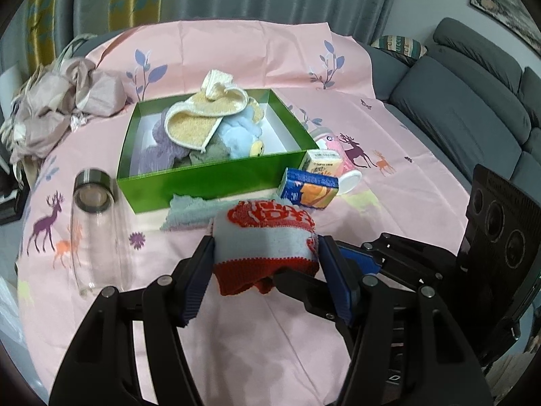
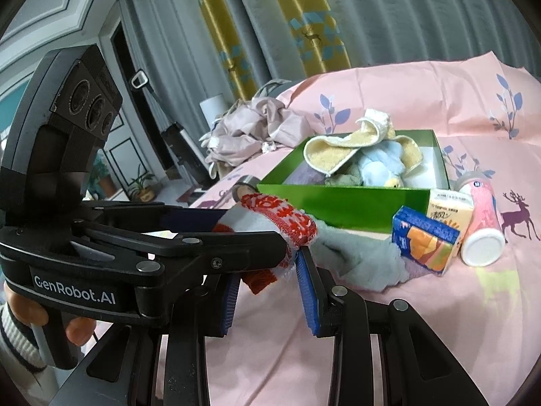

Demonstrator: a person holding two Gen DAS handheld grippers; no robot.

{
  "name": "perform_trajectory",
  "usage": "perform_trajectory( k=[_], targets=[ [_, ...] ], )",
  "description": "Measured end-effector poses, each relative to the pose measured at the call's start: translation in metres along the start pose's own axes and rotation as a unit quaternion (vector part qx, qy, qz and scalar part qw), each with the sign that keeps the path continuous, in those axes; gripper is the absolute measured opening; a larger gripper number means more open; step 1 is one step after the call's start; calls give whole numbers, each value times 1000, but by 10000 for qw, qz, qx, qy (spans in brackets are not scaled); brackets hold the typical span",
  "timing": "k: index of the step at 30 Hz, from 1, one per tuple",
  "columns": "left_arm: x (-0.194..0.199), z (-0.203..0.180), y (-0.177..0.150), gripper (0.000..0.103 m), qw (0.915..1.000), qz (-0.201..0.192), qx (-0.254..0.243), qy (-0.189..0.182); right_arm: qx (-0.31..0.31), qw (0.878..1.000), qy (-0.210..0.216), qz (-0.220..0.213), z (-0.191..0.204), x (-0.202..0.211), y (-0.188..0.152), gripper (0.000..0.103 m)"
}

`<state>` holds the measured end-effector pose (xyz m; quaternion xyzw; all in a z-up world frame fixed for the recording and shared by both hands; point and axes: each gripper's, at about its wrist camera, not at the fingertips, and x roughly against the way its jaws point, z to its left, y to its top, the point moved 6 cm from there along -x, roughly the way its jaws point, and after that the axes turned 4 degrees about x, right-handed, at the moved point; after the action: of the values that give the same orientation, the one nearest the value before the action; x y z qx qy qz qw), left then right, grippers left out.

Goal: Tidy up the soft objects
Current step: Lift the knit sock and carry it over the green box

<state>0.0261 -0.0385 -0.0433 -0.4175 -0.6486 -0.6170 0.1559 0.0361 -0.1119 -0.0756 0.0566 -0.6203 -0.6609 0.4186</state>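
A red and white knitted cloth point(image 1: 267, 243) is held above the pink tablecloth. My left gripper point(image 1: 267, 257) is shut on it, one finger on each side. My right gripper point(image 2: 270, 267) comes in from the right; its jaws stand around the cloth's red lower edge point(image 2: 262, 277), apart and not pinching. A green box point(image 1: 216, 176) behind holds a yellow towel point(image 1: 203, 118), a blue plush toy point(image 1: 236, 135) and a purple soft item point(image 1: 162, 149). A grey-green cloth point(image 1: 192, 209) lies in front of the box.
A clear glass bottle point(image 1: 98, 230) lies at the left. A blue-orange carton point(image 1: 309, 189), a tissue pack point(image 1: 323, 162) and a pink bottle point(image 1: 338, 149) lie right of the box. Crumpled fabric point(image 1: 57, 108) sits far left, a grey sofa point(image 1: 473, 108) at the right.
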Motion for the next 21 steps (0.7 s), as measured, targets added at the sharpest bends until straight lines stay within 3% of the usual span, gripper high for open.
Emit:
perform_trajectory(
  k=[21],
  targets=[
    [-34,-4,67,60,9968,-186,-718,313,-218,9990,-79,-370,-49,-24,47,35]
  ],
)
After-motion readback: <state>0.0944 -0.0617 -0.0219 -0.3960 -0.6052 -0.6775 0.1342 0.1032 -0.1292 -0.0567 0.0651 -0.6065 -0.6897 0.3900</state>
